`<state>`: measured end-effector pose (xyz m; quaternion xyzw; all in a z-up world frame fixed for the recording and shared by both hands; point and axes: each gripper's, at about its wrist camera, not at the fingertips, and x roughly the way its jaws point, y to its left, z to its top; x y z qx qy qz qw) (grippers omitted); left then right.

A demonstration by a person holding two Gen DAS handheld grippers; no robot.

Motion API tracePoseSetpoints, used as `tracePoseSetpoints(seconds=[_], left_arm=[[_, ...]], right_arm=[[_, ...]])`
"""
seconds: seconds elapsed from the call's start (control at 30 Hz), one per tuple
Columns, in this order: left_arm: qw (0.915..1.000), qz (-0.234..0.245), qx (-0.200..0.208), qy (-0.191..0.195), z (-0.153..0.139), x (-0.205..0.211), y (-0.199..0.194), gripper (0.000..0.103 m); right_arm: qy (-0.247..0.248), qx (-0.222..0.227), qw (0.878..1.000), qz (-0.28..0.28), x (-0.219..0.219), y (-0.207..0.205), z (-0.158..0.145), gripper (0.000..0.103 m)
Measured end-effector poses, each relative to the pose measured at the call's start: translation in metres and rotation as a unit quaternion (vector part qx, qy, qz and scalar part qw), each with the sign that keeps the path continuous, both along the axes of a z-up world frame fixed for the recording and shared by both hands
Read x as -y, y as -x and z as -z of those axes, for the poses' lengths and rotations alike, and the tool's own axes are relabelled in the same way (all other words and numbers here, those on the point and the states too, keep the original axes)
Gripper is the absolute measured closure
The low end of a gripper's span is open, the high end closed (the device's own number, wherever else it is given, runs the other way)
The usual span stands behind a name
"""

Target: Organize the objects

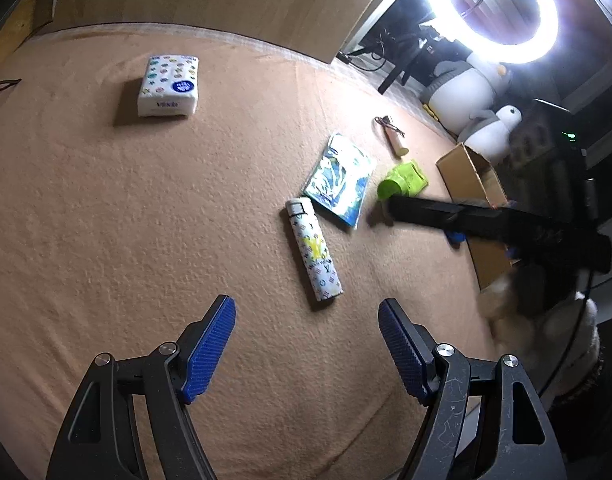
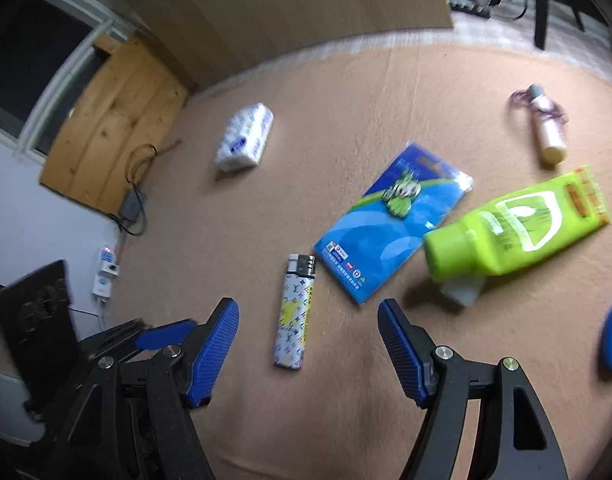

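On the peach blanket [image 1: 106, 220] I count one lighter [image 2: 294, 316], one blue packet [image 2: 389, 224], one green tube [image 2: 513, 224], one tissue pack [image 1: 170, 86]; my left gripper [image 1: 307, 346] and right gripper [image 2: 307, 346] are both spread, empty.

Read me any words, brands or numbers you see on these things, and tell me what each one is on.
"LV" monogram: on the lighter.
Tissue pack: a blue round label and a printed word on its front edge, both too blurred to read.
Blue packet: small print and logos along one edge, too small to read.
Green tube: orange label, blurred, unreadable.
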<state>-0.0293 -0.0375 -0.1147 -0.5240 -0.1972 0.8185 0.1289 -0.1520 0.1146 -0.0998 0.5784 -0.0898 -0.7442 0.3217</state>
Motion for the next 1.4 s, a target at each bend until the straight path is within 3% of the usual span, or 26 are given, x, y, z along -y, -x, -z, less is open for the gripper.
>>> tracePoseSetpoints(seconds=[0.17, 0.27, 0.43, 0.73, 0.93, 1.13, 1.4], left_arm=[[1.0, 0.002, -0.003, -0.001, -0.002, -0.001, 0.001, 0.026], [1.0, 0.003, -0.001, -0.002, 0.0, -0.004, 0.002, 0.026], [1.0, 0.001, 0.002, -0.002, 0.003, -0.008, -0.001, 0.026], [1.0, 0.003, 0.003, -0.005, 0.004, -0.016, 0.002, 0.026], [0.9997, 0.022, 0.0, -0.005, 0.001, -0.035, 0.006, 0.026], [0.9997, 0.024, 0.002, -0.002, 0.002, -0.042, 0.004, 0.026], [1.0, 0.006, 0.002, -0.003, 0.0, -0.028, -0.005, 0.026]], right_arm=[[0.0, -0.025, 0.998, 0.063, -0.028, 0.029, -0.02, 0.036], [-0.021, -0.013, 0.997, 0.078, -0.03, 0.058, -0.012, 0.049], [-0.09, 0.004, 0.995, 0.049, -0.018, 0.078, 0.012, 0.061], [-0.193, -0.027, 0.981, -0.009, -0.019, 0.056, 0.007, 0.062], [-0.174, -0.036, 0.984, -0.001, -0.041, 0.052, -0.009, 0.062], [-0.164, -0.043, 0.986, -0.002, -0.018, 0.067, -0.007, 0.062], [-0.255, -0.032, 0.964, -0.066, 0.021, 0.082, 0.021, 0.066]])
